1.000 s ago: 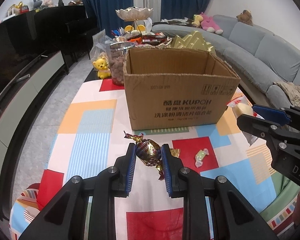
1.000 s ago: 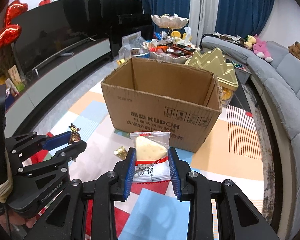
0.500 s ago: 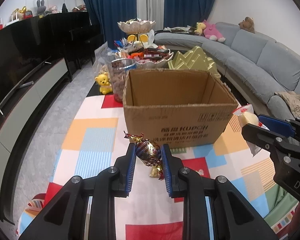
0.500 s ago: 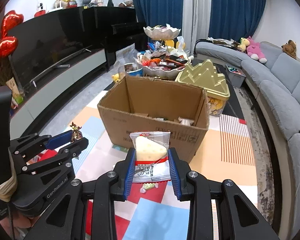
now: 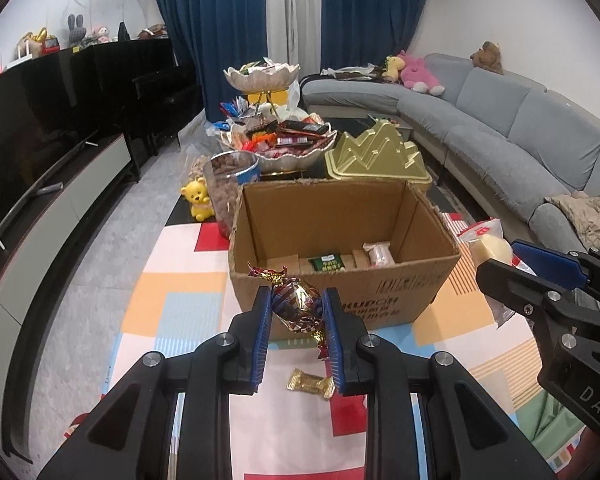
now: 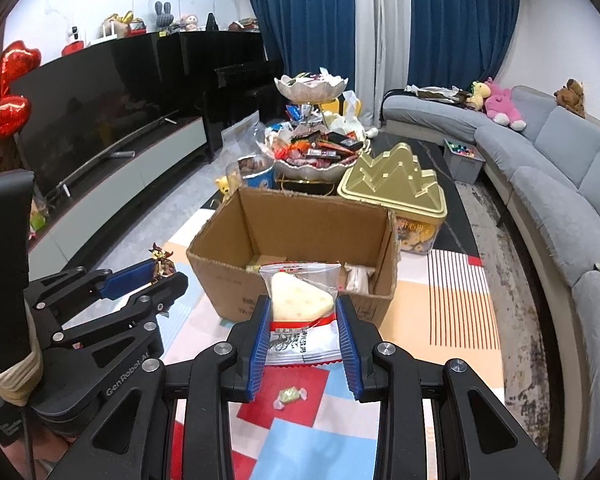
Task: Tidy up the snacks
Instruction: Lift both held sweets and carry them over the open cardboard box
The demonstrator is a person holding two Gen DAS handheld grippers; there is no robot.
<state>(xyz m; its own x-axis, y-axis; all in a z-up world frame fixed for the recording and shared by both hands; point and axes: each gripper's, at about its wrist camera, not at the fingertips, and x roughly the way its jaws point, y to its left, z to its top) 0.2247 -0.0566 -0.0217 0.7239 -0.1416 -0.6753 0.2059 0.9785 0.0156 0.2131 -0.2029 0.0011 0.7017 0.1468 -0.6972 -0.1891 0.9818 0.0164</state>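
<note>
Foil-wrapped candy (image 5: 296, 307) clamped in left tool (image 5: 295, 322), cheese packet (image 6: 302, 312) in right tool (image 6: 303, 330), cardboard box (image 6: 300, 236) floor half-hidden.

Blue curtains (image 6: 312, 20) hang behind a grey corner sofa (image 6: 548, 160), opposite a black cabinet (image 6: 140, 76) and television (image 6: 80, 120).

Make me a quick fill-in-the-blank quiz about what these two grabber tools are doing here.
1. The left gripper holds a foil-wrapped ____.
2. The right gripper holds a packet with a ____-shaped white snack inside.
3. The cardboard box ahead stands ____ at the top.
4. A loose gold candy lies on the ____, below the left gripper.

Missing words: candy; wedge; open; mat
</note>
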